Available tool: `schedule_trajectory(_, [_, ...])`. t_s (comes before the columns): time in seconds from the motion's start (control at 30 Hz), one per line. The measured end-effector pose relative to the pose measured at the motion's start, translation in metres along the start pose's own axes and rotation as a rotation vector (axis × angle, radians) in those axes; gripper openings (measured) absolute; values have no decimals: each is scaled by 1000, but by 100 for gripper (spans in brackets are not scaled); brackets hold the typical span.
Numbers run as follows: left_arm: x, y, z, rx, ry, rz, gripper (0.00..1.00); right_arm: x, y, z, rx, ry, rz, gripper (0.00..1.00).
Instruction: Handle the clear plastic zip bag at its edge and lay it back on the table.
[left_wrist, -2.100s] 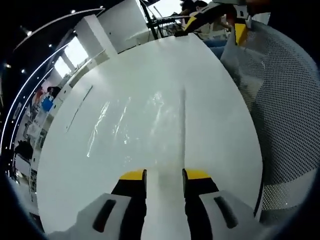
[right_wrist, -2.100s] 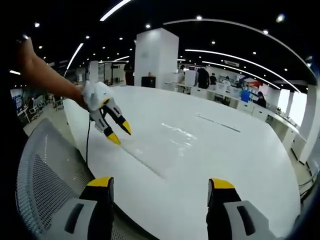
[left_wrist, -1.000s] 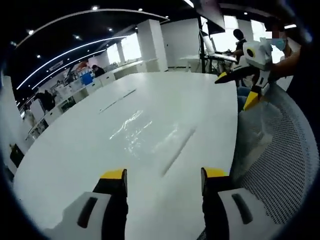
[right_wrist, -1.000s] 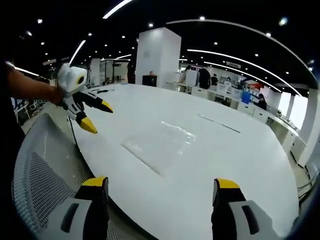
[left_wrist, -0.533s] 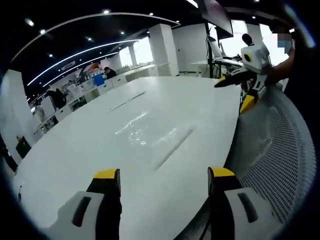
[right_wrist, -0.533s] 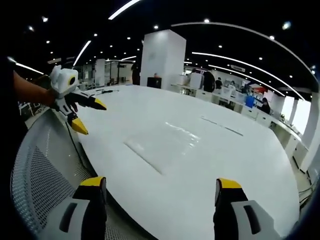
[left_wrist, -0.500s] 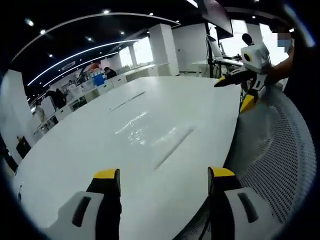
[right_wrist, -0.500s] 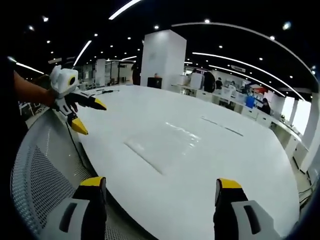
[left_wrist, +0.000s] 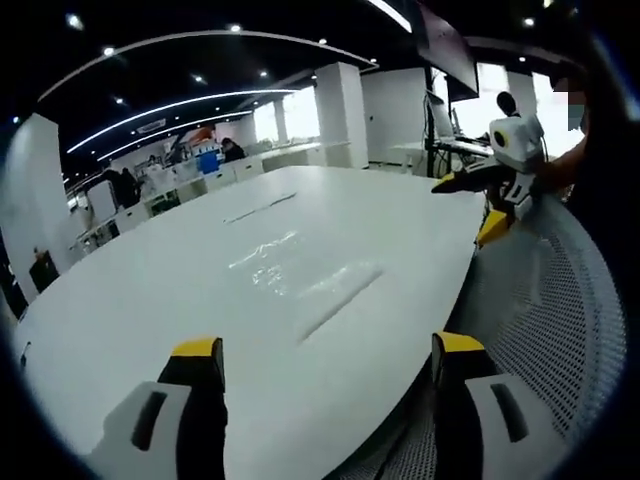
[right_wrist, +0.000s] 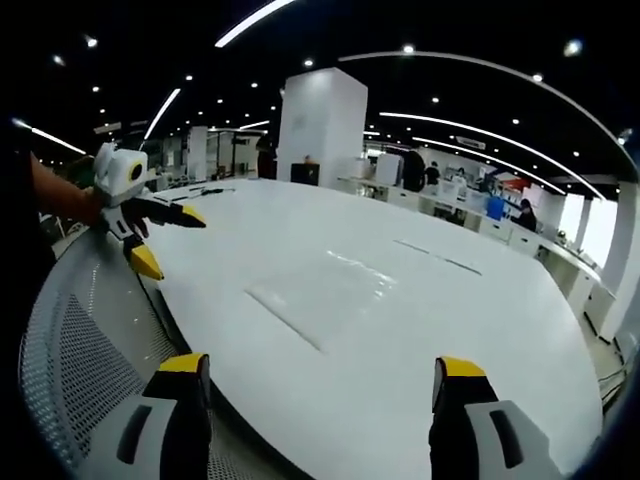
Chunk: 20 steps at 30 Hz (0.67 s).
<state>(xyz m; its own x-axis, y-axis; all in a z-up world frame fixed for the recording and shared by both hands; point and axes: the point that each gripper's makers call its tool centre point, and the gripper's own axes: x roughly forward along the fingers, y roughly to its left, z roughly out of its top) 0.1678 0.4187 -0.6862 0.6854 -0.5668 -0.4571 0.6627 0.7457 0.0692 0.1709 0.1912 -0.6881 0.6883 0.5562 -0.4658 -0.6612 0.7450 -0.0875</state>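
I see the clear zip bag (left_wrist: 300, 280) lying flat on the white table (left_wrist: 150, 310), its zip edge toward the mesh chair (left_wrist: 540, 300); my left gripper (left_wrist: 320, 350) hangs wide open, holding nothing, back from the table's edge; my right gripper (right_wrist: 320, 370) is likewise spread and empty, well apart from the bag (right_wrist: 320, 290).

Ceiling strip lights glare on the glossy white table (left_wrist: 150, 300); edges bend, slightly soft.
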Motion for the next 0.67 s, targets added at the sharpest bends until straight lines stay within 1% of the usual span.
schedule_trajectory(0.13, [1,-2,5,15,-38,0,94,-1,0,-2,-46,0,-14,93])
schedule_trajectory(0.2, [0,1,8,12,-61,12,99,0,0,-1,-35,-4,-12,93])
schedule_trajectory(0.23, [0,1,8,10,-65,10,98,-1,-1,0,-35,-9,-13,94])
schedule_trajectory(0.33, [0,0,2,6,-46,5,99,0,1,0,-26,-17,-5,95])
schedule_trajectory(0.47, [0,-5,4,20,-49,-13,99,0,1,0,-29,-18,-6,95])
schedule_trajectory(0.57, [1,-4,-2,26,-32,-12,98,0,0,0,-21,-20,-8,95])
schedule_trajectory(0.67, [2,-5,0,33,-42,-15,97,0,-1,-1,-24,-14,-13,95])
